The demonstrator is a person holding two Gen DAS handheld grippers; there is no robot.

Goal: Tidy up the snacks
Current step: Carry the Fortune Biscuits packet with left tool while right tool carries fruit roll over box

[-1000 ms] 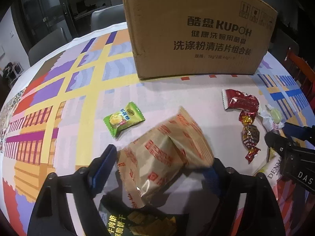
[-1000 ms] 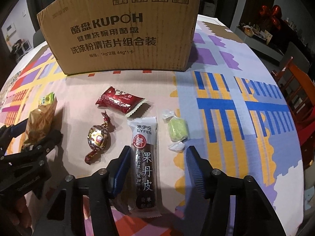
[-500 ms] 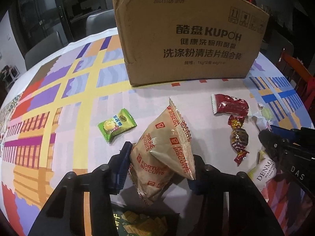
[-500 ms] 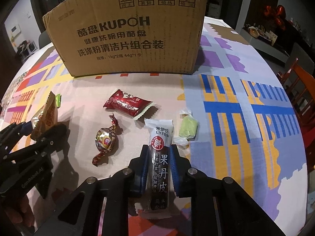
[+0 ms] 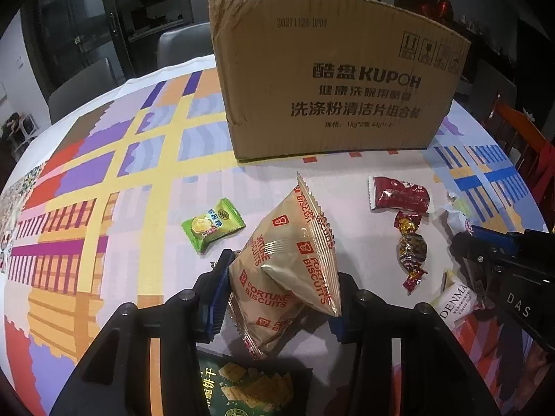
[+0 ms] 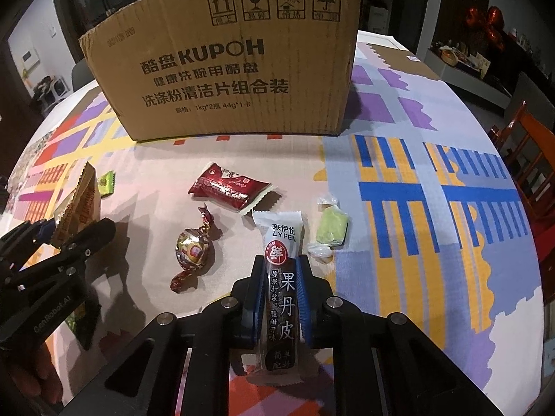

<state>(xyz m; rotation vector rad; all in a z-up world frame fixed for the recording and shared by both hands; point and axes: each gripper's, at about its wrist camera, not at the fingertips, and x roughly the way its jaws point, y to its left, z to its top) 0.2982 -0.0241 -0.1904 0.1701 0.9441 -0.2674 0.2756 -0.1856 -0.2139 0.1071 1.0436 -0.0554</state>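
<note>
Now open tablecloth (image 6: pixel 433 242) lies right of the clamped fruit bar (image 6: pixel 282 287).

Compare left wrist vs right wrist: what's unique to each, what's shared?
Left wrist only: a green cracker pack under the left gripper, and a white Denmark pack.
Right wrist only: the Lyfen bar clamped in the right gripper.
Both: box, biscuit bag clamped in the left gripper, red pack, foil candy, green candy, pale green candy.
</note>
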